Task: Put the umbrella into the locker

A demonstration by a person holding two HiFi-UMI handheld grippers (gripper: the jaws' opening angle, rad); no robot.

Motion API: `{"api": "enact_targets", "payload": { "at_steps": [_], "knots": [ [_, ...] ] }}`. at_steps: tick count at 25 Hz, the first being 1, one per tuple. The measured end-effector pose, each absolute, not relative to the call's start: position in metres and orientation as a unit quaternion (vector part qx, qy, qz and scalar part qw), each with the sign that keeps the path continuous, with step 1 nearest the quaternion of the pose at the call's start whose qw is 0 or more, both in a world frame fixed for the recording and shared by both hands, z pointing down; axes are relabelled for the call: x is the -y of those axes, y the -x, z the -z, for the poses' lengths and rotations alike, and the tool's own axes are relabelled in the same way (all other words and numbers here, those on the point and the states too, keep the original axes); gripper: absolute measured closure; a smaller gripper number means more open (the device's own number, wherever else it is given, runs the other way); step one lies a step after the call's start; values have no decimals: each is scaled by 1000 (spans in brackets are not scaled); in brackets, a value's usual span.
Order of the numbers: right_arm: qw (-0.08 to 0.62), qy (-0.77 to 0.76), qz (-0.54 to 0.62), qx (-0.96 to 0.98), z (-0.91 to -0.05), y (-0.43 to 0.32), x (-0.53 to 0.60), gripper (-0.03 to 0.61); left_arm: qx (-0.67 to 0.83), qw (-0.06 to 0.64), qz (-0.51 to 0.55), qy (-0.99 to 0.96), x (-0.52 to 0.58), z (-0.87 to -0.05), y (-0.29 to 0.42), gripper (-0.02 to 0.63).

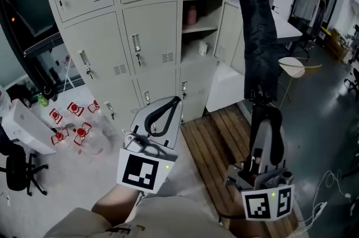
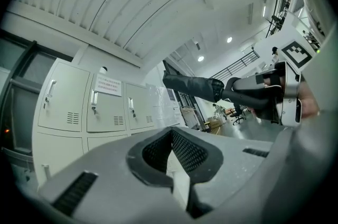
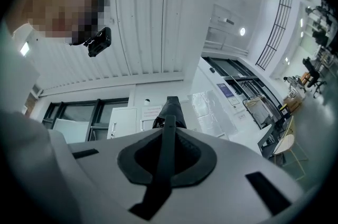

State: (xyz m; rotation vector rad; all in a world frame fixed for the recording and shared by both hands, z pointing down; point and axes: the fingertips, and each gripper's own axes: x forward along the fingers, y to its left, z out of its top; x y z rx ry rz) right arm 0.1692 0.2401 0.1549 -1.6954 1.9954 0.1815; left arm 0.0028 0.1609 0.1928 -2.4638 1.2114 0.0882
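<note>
A dark folded umbrella (image 1: 257, 35) stands upright in front of the lockers, to the right of the open locker (image 1: 201, 7). My right gripper (image 1: 261, 103) is shut on its lower end below the folded canopy. Through the right gripper view the umbrella (image 3: 170, 108) runs straight out between the closed jaws of my right gripper (image 3: 168, 131). My left gripper (image 1: 178, 100) is lower left, shut with nothing in it. From the left gripper view the umbrella (image 2: 191, 85) lies across the picture beyond my left gripper (image 2: 171, 134).
The open locker holds a pink bottle (image 1: 192, 14) on its upper shelf and a small white thing (image 1: 203, 49) below; its door (image 1: 226, 32) swings right. A wooden bench (image 1: 221, 136) runs under the lockers. Plastic bottles (image 1: 72, 122) stand on the floor at left. A chair (image 1: 294, 68) is right.
</note>
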Motion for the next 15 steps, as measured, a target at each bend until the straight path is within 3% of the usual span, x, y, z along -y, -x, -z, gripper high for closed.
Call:
{"api": "enact_targets", "payload": {
  "at_steps": [15],
  "knots": [
    [202,623,-15,-756,-216,-163,-173,563,-448,154,7,881,-110,-252,-5,606]
  ]
}}
